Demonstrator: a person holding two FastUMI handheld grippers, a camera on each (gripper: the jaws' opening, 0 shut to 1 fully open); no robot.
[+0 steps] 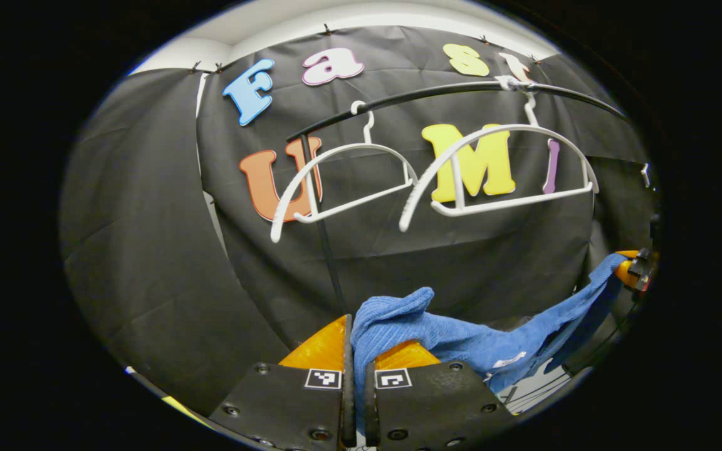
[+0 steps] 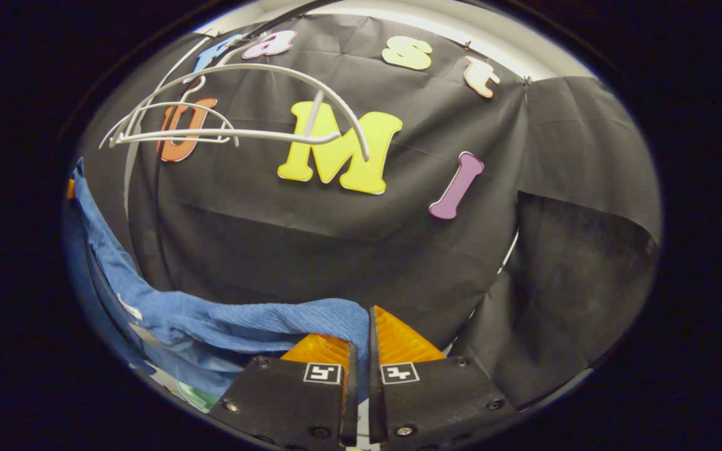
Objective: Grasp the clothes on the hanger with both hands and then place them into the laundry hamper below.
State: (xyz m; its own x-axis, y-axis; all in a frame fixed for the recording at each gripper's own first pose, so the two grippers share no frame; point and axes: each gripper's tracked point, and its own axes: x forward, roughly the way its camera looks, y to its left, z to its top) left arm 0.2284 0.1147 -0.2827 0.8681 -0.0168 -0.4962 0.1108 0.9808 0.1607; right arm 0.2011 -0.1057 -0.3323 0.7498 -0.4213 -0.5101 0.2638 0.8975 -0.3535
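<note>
Blue cloth (image 1: 461, 341) spans sideways between left gripper (image 1: 356, 351) and right gripper (image 2: 359, 351), each clamped on one end, below the bare hangers (image 1: 492, 169); hamper unseen.

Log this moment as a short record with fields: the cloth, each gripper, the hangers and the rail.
cloth: blue towel, off the hangers, strung between both grippers
left gripper: shut on one end of the towel
right gripper: shut on the other end
hangers: two white hangers, both bare
rail: black rail, hangers hooked on it
hamper: not seen
</note>
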